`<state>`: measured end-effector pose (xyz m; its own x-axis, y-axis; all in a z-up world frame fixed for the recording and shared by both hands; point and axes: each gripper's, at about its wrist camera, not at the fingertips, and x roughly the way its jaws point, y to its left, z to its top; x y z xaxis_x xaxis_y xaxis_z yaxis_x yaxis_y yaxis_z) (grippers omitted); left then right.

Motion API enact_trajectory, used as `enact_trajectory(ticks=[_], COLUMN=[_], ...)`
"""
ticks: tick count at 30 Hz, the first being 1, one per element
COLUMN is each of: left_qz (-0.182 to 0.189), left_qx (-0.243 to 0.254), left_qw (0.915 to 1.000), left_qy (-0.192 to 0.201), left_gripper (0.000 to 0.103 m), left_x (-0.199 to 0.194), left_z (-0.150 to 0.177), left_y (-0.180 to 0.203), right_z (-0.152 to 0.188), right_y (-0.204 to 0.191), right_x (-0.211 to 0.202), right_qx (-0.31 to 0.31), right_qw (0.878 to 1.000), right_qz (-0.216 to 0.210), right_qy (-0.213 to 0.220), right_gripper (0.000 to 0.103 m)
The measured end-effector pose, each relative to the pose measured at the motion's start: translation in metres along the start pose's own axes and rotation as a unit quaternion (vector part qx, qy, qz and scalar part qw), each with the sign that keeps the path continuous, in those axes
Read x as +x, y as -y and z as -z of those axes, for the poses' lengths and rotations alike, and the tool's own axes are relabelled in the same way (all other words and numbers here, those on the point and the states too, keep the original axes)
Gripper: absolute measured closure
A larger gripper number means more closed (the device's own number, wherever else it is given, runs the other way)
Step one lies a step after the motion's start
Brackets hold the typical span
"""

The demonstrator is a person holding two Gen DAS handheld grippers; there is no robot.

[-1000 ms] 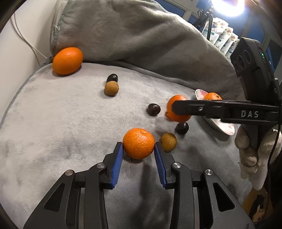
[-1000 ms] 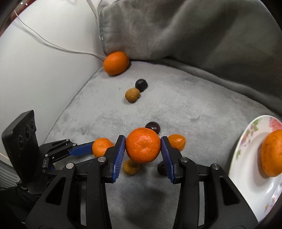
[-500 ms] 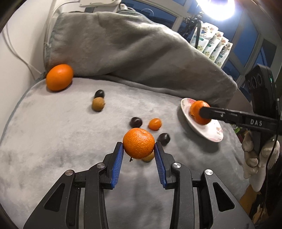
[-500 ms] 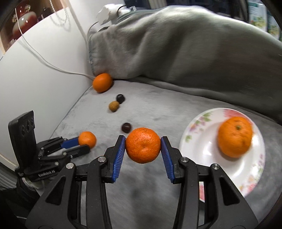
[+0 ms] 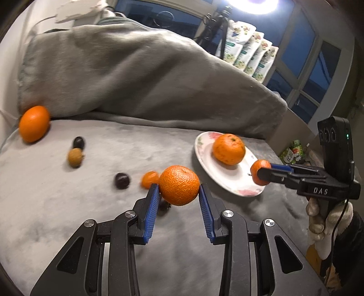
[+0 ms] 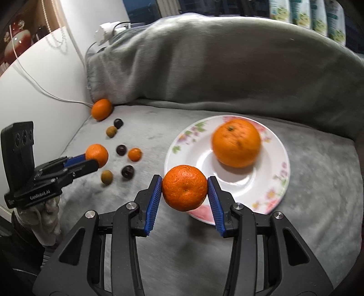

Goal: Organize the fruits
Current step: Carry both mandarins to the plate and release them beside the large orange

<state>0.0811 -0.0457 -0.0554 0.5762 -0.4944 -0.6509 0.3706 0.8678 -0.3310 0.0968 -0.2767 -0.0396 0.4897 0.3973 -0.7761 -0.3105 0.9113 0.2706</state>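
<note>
Two round orange mandarins with pebbled skin, each clenched between blue ribbed pads and held clear of the grey plush cover. One mandarin (image 5: 179, 185) gripped by the left gripper (image 5: 178, 200), above the cover's middle, short of the plate. The other mandarin (image 6: 184, 187) pinched by the right gripper (image 6: 184, 200), hanging over the near rim of the white floral-edged plate (image 6: 276, 182).

On that plate, one larger orange (image 6: 236, 143), blurred, resting toward the far side; seen from the left wrist as well (image 5: 228, 149).

Loose on the grey plush cover (image 6: 318, 205), left of the plate: a small orange kumquat-like fruit (image 6: 135, 154), two dark round plum-like fruits (image 6: 121, 150) (image 6: 127, 172) near it, and a tan round fruit (image 6: 106, 177), possibly a longan, though too blurred to say. Further back, another dark fruit (image 6: 118, 123) just beside another tan one (image 6: 111, 131). At the far corner, a big orange (image 6: 102, 109) against the wall, touching the heaped grey blanket (image 6: 227, 63).

Behind the blanket, a row of printed white pouches (image 5: 250, 52) before dark window panes (image 5: 323, 63), under a bright lamp (image 5: 257, 4). White cable (image 6: 45, 91) running along the pale wall. Light-gloved hand (image 5: 325, 227) around the right gripper's handle; likewise a gloved hand (image 6: 49, 218) under the left one.
</note>
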Motion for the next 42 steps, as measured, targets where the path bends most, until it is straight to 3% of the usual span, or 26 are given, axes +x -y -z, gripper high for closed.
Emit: enact_trajectory(ticks=[20,40,42], left_qz=[0.03,0.033,0.031], left_qx=[0.036,0.056,0.058], left_qw=[0.9985,0.9968,0.9968], left_qy=[-0.03,-0.047,-0.045], left_gripper=[0.069,0.068,0.068], left_x=[0.048,0.064,0.064], left_z=[-0.018,-0.021,-0.021], left_y=[0.043,0.06,0.061], right_z=[0.009,0.01,0.01], right_y=[0.03,0.048,0.049], right_x=[0.003,0.001,0.0], right_qx=[-0.007,0.004,0.005], right_qw=[0.999,0.997,0.996], right_qz=[0.051,0.081,0.084], right_qy=[-0.007,-0.008,-0.006], right_gripper=[0.06,0.06,0.054])
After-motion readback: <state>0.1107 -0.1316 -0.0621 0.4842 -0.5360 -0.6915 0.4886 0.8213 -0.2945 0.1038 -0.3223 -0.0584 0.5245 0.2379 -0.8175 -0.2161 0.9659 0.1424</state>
